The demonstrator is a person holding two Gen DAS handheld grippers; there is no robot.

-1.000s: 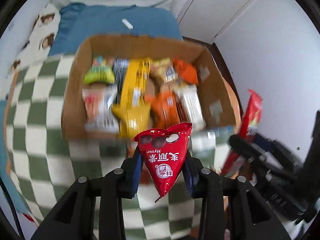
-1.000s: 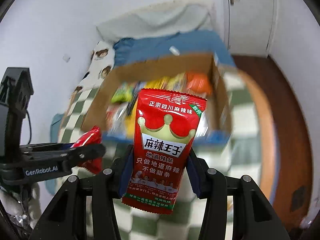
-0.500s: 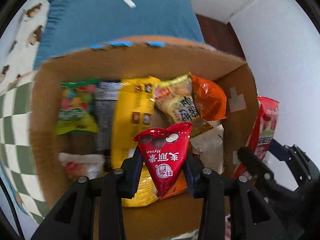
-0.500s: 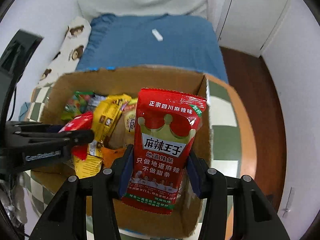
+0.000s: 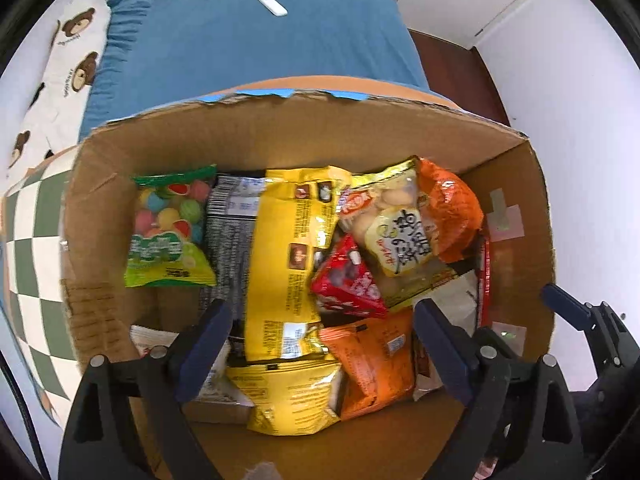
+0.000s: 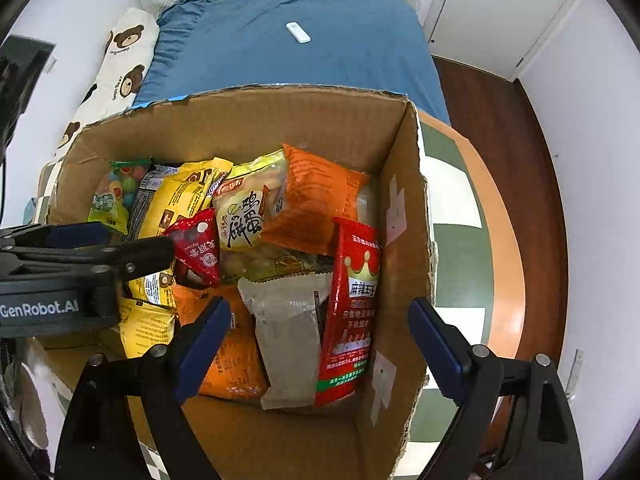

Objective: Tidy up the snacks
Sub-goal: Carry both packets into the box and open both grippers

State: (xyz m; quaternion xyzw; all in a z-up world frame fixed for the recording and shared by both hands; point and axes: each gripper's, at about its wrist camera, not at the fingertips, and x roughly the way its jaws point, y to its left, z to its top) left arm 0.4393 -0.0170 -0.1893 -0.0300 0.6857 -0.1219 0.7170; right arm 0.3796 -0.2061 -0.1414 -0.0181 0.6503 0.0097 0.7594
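Observation:
An open cardboard box (image 5: 320,128) (image 6: 260,120) holds several snack packets. Over it my left gripper (image 5: 320,320) points down, its jaws opening with nothing between the pads. Free of it, the small red triangular packet (image 5: 348,280) (image 6: 198,246) lies on the yellow and orange bags. My right gripper (image 6: 320,316) hangs over the box's right side, jaws also opening and empty. The long red crown packet (image 6: 352,312) leans against the right wall, seen edge-on (image 5: 485,276) in the left wrist view. Each gripper shows in the other's view: left gripper (image 6: 132,240), right gripper (image 5: 580,320).
The box stands on a round table with a green-and-white checked cloth (image 5: 28,240) (image 6: 452,240). Behind it is a bed with a blue sheet (image 5: 260,48), a small white object (image 5: 272,5) and a bear-print pillow (image 5: 68,60). Dark wooden floor (image 6: 500,120) lies to the right.
Both grippers came forward and down over the box, then opened. The red triangular packet and the crown packet left the jaws and now lie inside the box.

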